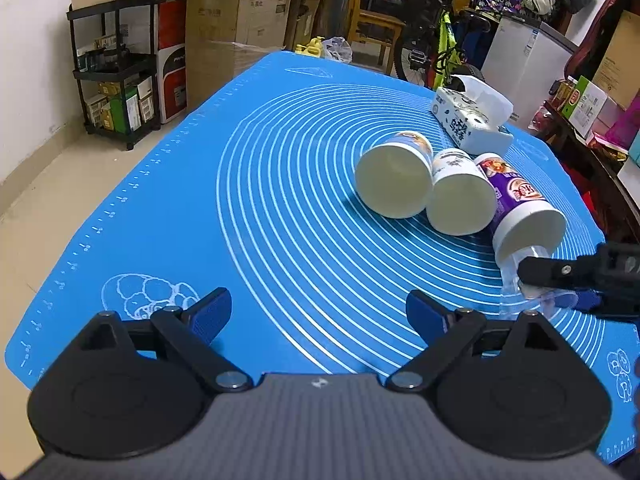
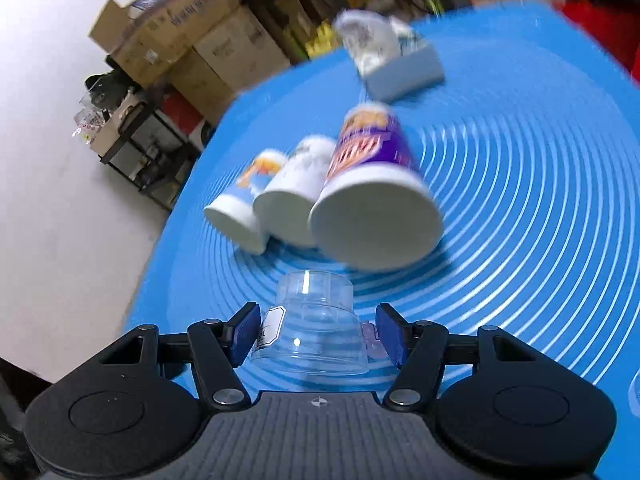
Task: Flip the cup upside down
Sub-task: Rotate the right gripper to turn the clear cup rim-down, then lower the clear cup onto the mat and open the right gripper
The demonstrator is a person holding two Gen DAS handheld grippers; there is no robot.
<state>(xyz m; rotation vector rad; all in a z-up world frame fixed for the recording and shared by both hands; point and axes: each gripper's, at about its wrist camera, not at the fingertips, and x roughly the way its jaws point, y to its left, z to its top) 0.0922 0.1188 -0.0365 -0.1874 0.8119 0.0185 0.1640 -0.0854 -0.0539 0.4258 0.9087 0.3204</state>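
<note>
A clear plastic cup (image 2: 310,328) sits between the fingers of my right gripper (image 2: 316,332), wide rim toward the camera and narrow base pointing away; the pads touch its sides. In the left wrist view the same cup (image 1: 520,280) shows at the right edge, held by the right gripper (image 1: 556,284) just above the blue mat (image 1: 200,220). My left gripper (image 1: 318,314) is open and empty over the mat's near part. Three paper cups stand upside down in a row: a blue-orange one (image 1: 394,174), a white one (image 1: 460,196) and a purple one (image 1: 520,200).
A tissue pack (image 1: 470,120) lies on the mat behind the cups. Off the table stand a black shelf cart (image 1: 116,64), cardboard boxes (image 1: 236,28), a bicycle (image 1: 440,40) and a cluttered side table (image 1: 592,120) at the right.
</note>
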